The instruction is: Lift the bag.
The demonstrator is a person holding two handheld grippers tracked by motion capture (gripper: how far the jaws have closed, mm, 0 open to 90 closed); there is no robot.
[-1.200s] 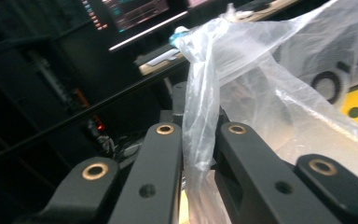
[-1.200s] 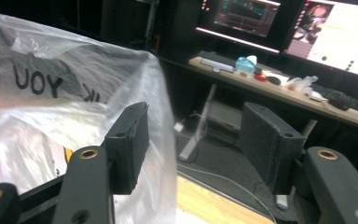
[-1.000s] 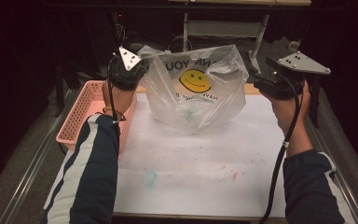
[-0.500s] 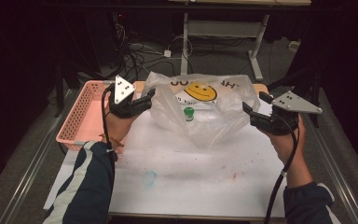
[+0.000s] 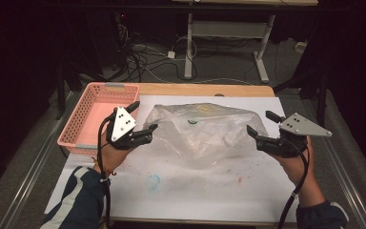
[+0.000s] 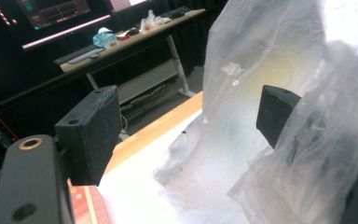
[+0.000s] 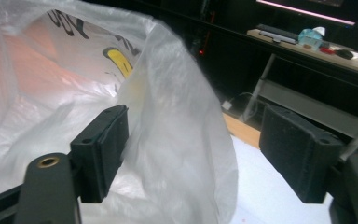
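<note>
High view has the left gripper (image 5: 142, 121) at the left edge of the bag (image 5: 205, 129), jaws spread wide, lower one tipped toward the plastic. The right gripper (image 5: 261, 128) sits at the bag's right edge, also wide open, with its jaw tips right against the plastic. Neither one is pinching anything as far as I can see

Left gripper view backs that up: big gap between the two black pads (image 6: 91, 133), and the bag (image 6: 270, 107) hangs in front of the far pad, draped over it rather than clamped. Right gripper view is the same story, pads (image 7: 102, 149) far apart, with a fold of the bag (image 7: 177, 140) bulging up in the gap and touching the near pad. You can see a yellow smiley print (image 7: 119, 60) through the plastic there

The bag itself is slumped on the white sheet (image 5: 209, 191) in the middle of the table (image 5: 205, 89), between the two grippers, puffed up and crumpled. Something small and green (image 5: 191, 122) shows through the top, can't tell what it is

Pink basket (image 5: 95, 112) sits at the left of the table, just behind the left gripper. The sheet has some blue and red smudges near the front
</note>
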